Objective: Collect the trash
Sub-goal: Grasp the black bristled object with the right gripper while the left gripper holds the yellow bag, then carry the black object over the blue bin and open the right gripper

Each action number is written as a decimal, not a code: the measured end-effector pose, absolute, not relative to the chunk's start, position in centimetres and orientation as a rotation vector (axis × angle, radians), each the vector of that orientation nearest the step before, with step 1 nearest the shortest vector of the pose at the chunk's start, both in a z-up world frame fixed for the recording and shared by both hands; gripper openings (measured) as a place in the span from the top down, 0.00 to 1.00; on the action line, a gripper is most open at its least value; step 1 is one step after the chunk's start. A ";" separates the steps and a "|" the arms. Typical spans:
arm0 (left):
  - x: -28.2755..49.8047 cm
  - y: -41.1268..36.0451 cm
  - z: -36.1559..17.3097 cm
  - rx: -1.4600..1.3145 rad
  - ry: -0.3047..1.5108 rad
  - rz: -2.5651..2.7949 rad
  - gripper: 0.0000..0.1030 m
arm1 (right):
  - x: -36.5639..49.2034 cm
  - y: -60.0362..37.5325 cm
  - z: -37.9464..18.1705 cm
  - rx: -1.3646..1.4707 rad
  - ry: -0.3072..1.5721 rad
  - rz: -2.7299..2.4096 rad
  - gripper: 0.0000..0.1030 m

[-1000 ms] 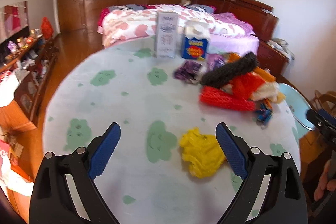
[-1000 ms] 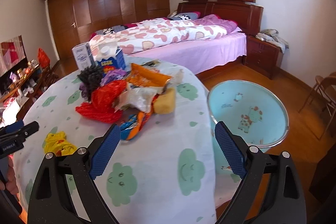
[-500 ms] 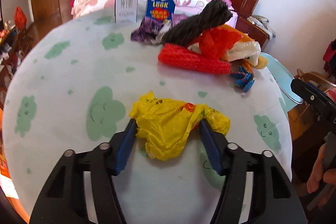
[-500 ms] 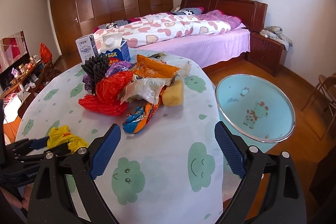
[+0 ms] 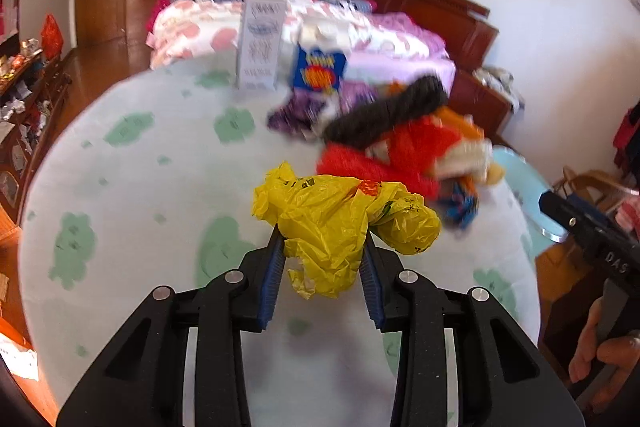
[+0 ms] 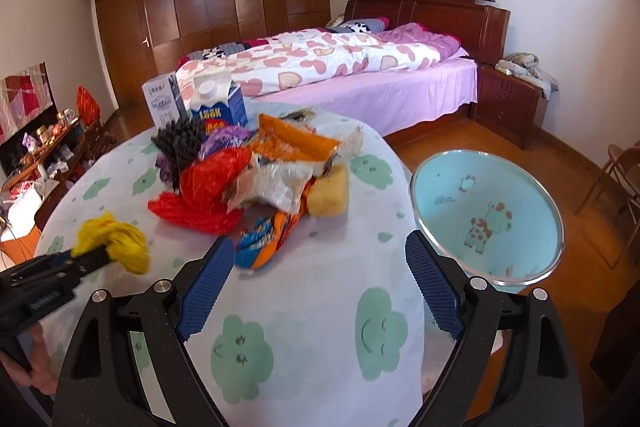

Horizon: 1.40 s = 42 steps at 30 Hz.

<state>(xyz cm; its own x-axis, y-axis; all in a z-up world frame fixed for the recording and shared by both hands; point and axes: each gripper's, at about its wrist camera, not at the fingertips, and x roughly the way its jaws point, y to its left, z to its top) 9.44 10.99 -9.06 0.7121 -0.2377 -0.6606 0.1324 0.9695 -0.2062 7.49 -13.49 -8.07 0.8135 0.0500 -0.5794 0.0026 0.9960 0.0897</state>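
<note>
A crumpled yellow plastic bag (image 5: 340, 211) sits between the blue pads of my left gripper (image 5: 323, 239). Its jaws are closing and the pads press on the bag from both sides. The right wrist view shows the same bag (image 6: 116, 241) bunched at the tip of the left gripper (image 6: 86, 255), low over the table. My right gripper (image 6: 320, 247) stands open over the table's near edge with nothing between its fingers. A pile of trash (image 6: 248, 179) lies mid-table: red net, black mesh, orange and clear wrappers, a yellow sponge.
A light-blue bin (image 6: 488, 219) with a giraffe picture stands on the floor right of the round table (image 6: 304, 327). A milk carton (image 6: 218, 107) and a white box (image 6: 160, 103) stand at the table's far edge. A bed (image 6: 340, 67) is behind.
My left gripper went forward to the yellow bag and its wide jaws narrowed onto it. The bag now looks bunched up between the pads. The right gripper has hardly moved.
</note>
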 end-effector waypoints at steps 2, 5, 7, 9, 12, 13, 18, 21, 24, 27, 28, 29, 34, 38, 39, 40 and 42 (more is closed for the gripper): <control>9.5 11.9 -7.8 -0.165 0.716 -0.181 0.66 | 8.2 -13.4 -7.3 0.105 0.606 0.040 0.17; 9.8 12.9 -6.5 -0.173 0.677 -0.146 0.66 | 9.3 -12.5 -6.3 0.107 0.585 0.076 0.17; 10.0 13.6 -5.8 -0.170 0.653 -0.107 0.66 | 10.6 -11.0 -5.7 0.111 0.573 0.126 0.17; 10.2 14.3 -5.5 -0.171 0.643 -0.078 0.66 | 11.7 -9.7 -5.3 0.098 0.568 0.162 0.17; 10.6 15.5 -5.3 -0.181 0.640 -0.047 0.66 | 13.8 -7.5 -5.2 0.097 0.577 0.220 0.16; 10.7 15.9 -5.3 -0.188 0.641 -0.041 0.66 | 14.4 -7.0 -5.3 0.103 0.583 0.231 0.16; 11.0 17.2 -5.6 -0.201 0.652 -0.023 0.66 | 17.6 -3.8 -6.2 0.055 0.605 0.232 0.16; 11.0 17.4 -5.8 -0.207 0.655 -0.020 0.66 | 18.8 -2.6 -6.8 0.029 0.622 0.236 0.19; 11.0 17.5 -6.0 -0.212 0.660 -0.011 0.66 | 19.6 -2.1 -7.2 0.026 0.655 0.266 0.58; 10.9 17.7 -5.9 -0.219 0.659 -0.006 0.66 | 19.3 -2.4 -7.2 0.027 0.668 0.289 0.76; 10.8 17.7 -5.8 -0.219 0.656 -0.003 0.66 | 19.1 -2.6 -7.0 0.032 0.665 0.292 0.77; 10.7 17.6 -5.7 -0.220 0.653 -0.002 0.66 | 18.8 -2.8 -6.7 0.041 0.658 0.297 0.77; 10.3 17.1 -5.0 -0.217 0.633 0.001 0.66 | 16.2 -5.2 -4.1 0.113 0.574 0.310 0.77; 9.8 16.4 -4.0 -0.204 0.605 -0.001 0.66 | 14.1 -7.7 -2.2 0.165 0.512 0.296 0.77; 9.6 15.9 -3.6 -0.192 0.596 -0.005 0.66 | 13.5 -8.4 -1.7 0.170 0.495 0.284 0.77; 9.6 15.6 -3.4 -0.184 0.591 -0.007 0.65 | 12.9 -9.1 -1.4 0.170 0.481 0.267 0.77; 9.4 14.8 -3.1 -0.173 0.584 -0.017 0.65 | 11.9 -10.3 -1.0 0.169 0.458 0.226 0.77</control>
<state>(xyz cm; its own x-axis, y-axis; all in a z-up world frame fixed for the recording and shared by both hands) 9.44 14.77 -3.09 0.8348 -0.0645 -0.5468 -0.0331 0.9854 -0.1668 11.90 -10.30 -1.03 0.8729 0.2529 -0.4173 -0.1777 0.9612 0.2110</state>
